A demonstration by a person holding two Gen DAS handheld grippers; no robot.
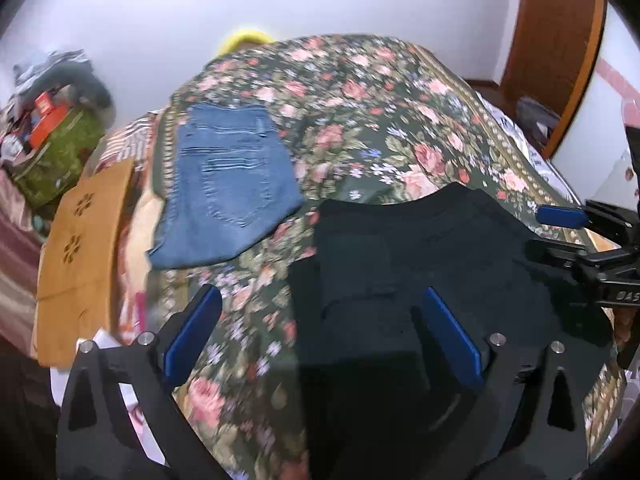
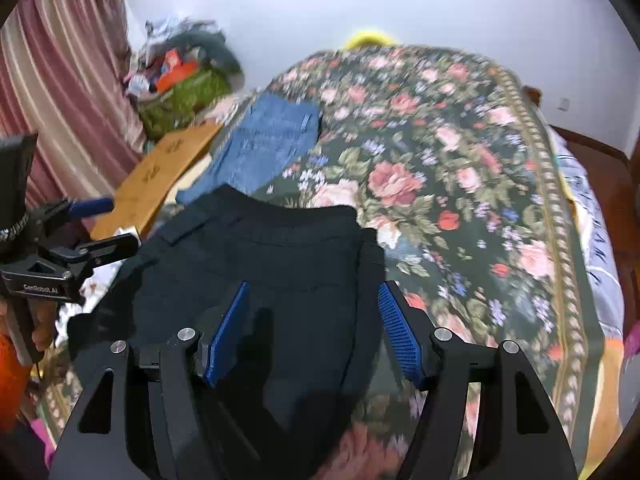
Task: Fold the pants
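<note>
Black pants lie folded on the floral bedspread, near the bed's front edge; they also show in the right wrist view. My left gripper is open above their left edge, one blue pad over the bedspread and one over the black cloth. My right gripper is open above the pants' right part, holding nothing. The right gripper shows at the right edge of the left wrist view, and the left gripper at the left edge of the right wrist view. Folded blue jeans lie farther back left, also in the right wrist view.
A brown cardboard sheet lies off the bed's left side. A green bag with clutter stands by the striped curtain. A wooden door is at the right. The white wall is behind the bed.
</note>
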